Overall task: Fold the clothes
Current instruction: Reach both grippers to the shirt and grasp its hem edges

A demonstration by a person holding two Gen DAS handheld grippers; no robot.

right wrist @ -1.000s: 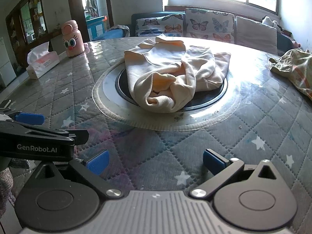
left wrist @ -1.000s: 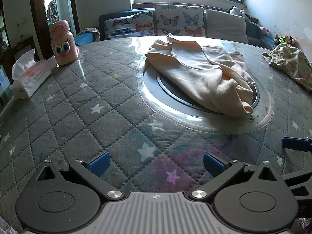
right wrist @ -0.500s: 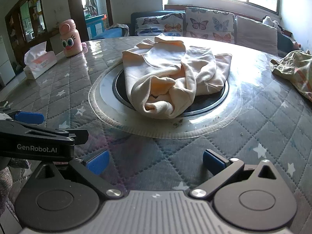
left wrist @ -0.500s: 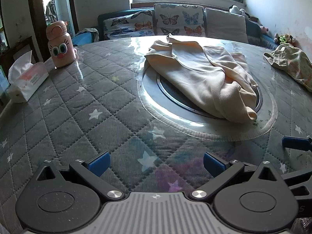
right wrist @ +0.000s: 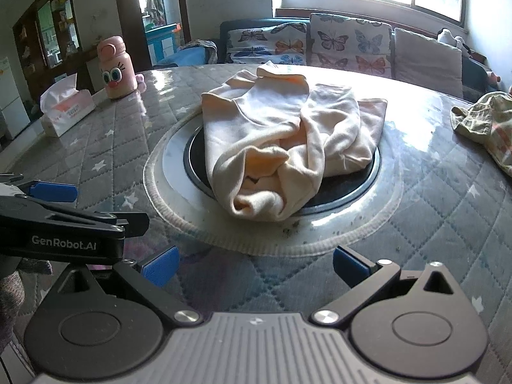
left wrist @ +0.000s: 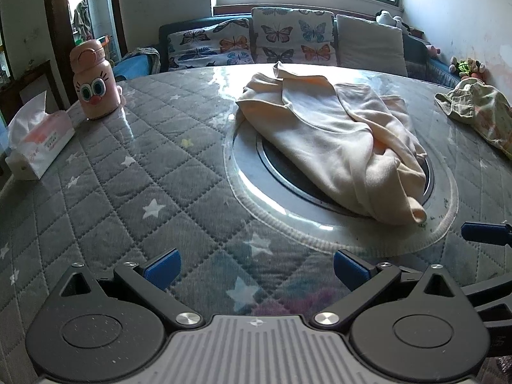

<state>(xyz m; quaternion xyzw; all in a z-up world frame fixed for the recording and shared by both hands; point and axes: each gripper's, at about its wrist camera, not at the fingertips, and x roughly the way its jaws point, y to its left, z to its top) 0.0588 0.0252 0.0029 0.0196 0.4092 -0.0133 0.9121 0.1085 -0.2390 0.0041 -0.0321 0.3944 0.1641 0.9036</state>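
Observation:
A cream garment (left wrist: 332,137) lies crumpled over the dark round inset (left wrist: 275,172) in the middle of the quilted round table; it also shows in the right wrist view (right wrist: 278,137). My left gripper (left wrist: 256,268) is open and empty, short of the garment's near left. My right gripper (right wrist: 256,265) is open and empty, just short of the garment's near end. The left gripper's body (right wrist: 64,233) shows at the left of the right wrist view. A second, patterned green garment (left wrist: 480,112) lies at the table's right edge.
A pink cartoon bottle (left wrist: 94,84) and a tissue box (left wrist: 35,147) stand at the table's far left. A sofa with butterfly cushions (left wrist: 281,41) runs behind the table. The grey star-quilted cover (left wrist: 128,192) spreads around the inset.
Both grippers have moved forward a little toward the cream garment, which now looks larger and nearer. Both stay open and empty.

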